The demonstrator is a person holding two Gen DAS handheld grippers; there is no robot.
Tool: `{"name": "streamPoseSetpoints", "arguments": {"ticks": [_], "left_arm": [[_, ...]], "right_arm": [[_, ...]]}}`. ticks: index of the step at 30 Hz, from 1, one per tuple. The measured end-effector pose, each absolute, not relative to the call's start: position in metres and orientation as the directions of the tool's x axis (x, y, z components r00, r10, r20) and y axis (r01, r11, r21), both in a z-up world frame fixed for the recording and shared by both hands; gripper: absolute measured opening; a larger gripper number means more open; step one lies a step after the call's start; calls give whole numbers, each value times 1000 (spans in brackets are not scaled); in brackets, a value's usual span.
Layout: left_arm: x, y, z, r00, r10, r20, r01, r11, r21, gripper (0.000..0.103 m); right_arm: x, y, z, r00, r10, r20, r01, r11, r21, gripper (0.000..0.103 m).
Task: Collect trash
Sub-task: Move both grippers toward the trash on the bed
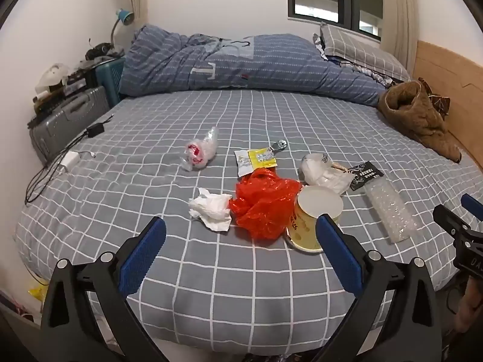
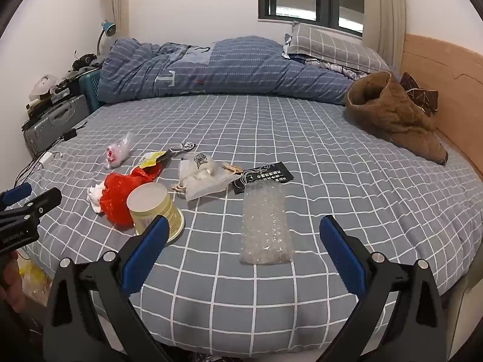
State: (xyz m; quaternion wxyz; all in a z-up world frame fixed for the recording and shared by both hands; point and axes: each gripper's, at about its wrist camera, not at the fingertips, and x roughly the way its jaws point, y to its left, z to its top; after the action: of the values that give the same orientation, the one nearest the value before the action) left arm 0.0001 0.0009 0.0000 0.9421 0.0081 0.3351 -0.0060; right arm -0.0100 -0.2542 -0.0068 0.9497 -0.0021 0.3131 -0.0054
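Trash lies scattered on a grey checked bed (image 1: 241, 286) (image 2: 347, 181). A crumpled white tissue (image 1: 211, 211) (image 2: 94, 196) touches an orange-red plastic bag (image 1: 262, 205) (image 2: 119, 193). Beside the bag a yellow paper cup (image 1: 314, 220) (image 2: 157, 211) lies tipped over. Farther back are a clear wrapper with red print (image 1: 200, 149) (image 2: 117, 150), yellow sachets (image 1: 256, 158) (image 2: 152, 157), a white pouch (image 1: 321, 172) (image 2: 202, 178) and a bubble-wrap pack with a black label (image 1: 386, 205) (image 2: 265, 226). My left gripper (image 1: 241, 226) hangs open before the bag and cup. My right gripper (image 2: 244, 226) stands open over the near end of the bubble wrap, not touching it.
A folded blue quilt (image 1: 241, 63) and checked pillow (image 1: 362, 51) lie along the far side. A brown fleece garment (image 1: 419, 117) (image 2: 392, 117) rests by the wooden headboard (image 2: 446, 84). Cables and a charger (image 1: 69, 160) trail over the left edge, near a grey suitcase (image 1: 66, 120).
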Motion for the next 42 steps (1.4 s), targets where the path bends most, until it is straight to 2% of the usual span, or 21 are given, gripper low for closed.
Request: {"name": "streamPoseSetpoints", "arguments": {"ticks": [5,42], "left_arm": [[1,8,2,774,-5,-634,19,1000,15,98],[0,1,-2,780,19,-625,11,999,44,98]], "right_arm": [[-11,-248,-8,809,-50,-586,18,998,-59,96],[-12,-248,-7,807,-39,-589,15,999,-46,96]]}}
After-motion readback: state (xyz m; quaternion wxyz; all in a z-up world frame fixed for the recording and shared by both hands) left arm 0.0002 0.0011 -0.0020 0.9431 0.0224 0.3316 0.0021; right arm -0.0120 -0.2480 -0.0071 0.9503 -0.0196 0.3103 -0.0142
